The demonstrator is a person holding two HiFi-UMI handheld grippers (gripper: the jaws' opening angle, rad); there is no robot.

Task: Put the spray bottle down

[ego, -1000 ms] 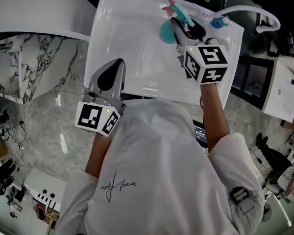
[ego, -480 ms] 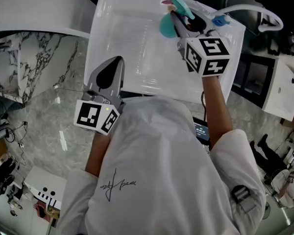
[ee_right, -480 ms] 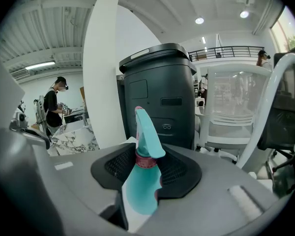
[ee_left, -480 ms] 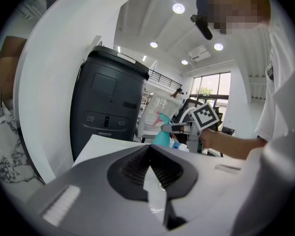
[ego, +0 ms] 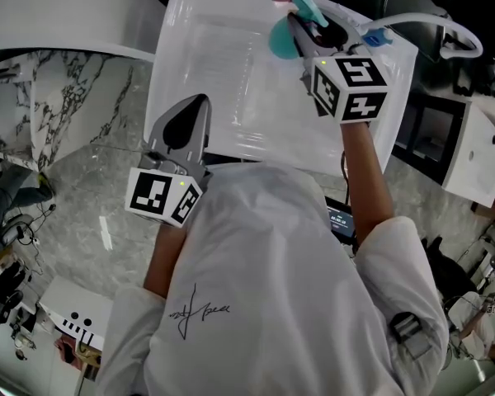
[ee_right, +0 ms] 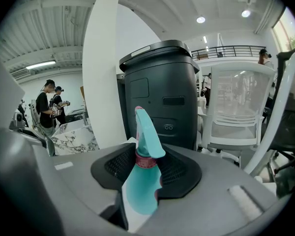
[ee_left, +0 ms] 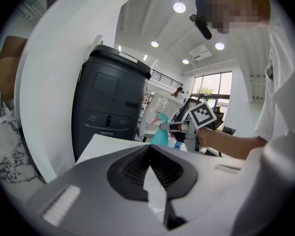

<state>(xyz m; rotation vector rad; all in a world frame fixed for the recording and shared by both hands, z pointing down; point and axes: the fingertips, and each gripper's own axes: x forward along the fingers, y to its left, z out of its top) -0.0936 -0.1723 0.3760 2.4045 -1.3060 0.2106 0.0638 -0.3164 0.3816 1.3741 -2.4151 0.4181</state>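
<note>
The teal spray bottle [ego: 280, 41], with a pink collar and trigger head, sits over the far part of the white table [ego: 214, 73]. My right gripper [ego: 302, 33] is shut on it. In the right gripper view the bottle [ee_right: 141, 186] fills the gap between the jaws, with its nozzle rising past them. Whether its base touches the table is hidden. The left gripper view shows the bottle [ee_left: 160, 134] small and far off. My left gripper [ego: 199, 106] hovers at the table's near edge; its jaws [ee_left: 148, 149] meet at the tips and hold nothing.
A tall black bin [ee_right: 161, 95] stands beyond the table, with a white chair [ee_right: 236, 109] to its right. A small blue item [ego: 374, 36] lies near the table's far right corner. A marble counter [ego: 58, 110] is on the left. People [ee_right: 45, 107] stand in the background.
My right gripper has carried the bottle slightly farther across the table. The left gripper has stayed put.
</note>
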